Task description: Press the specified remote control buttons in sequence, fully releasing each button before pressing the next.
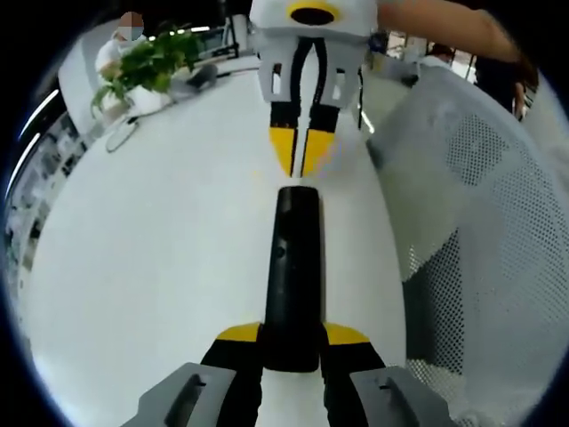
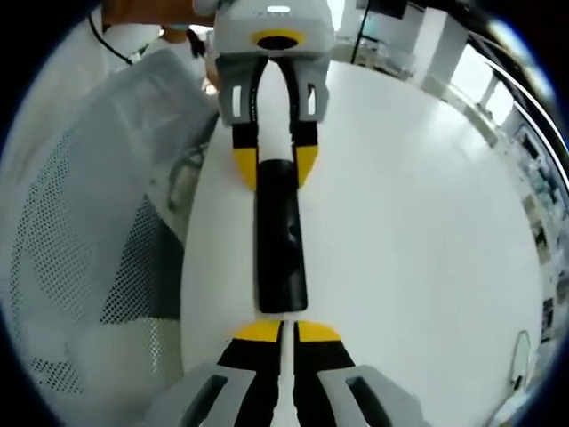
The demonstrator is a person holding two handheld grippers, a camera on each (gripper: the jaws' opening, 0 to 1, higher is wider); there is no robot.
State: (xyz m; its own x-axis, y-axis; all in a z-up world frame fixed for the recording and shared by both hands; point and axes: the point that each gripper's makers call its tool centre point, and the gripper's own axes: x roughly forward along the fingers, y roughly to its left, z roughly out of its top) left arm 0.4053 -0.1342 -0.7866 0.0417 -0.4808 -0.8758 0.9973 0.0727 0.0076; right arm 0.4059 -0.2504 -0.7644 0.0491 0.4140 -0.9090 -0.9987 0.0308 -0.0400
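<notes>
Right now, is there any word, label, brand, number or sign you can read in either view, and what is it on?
None can be read.
Black remote control: its top face shows faint marks in the right gripper view, too blurred to read.
Left gripper and right gripper: yellow and black jaws, no text visible.
White table: no print.
Shelves at the room's edge: too small and blurred.

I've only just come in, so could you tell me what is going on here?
A person holds a two-jaw gripper in each hand over a white table. The left gripper is clamped on the near end of a black remote control, holding it steady. The right gripper, jaws shut, points at the remote's far end, its yellow tips just short of it or barely touching. A grey mesh chair stands beside the table, and a green plant sits farther back.
</notes>
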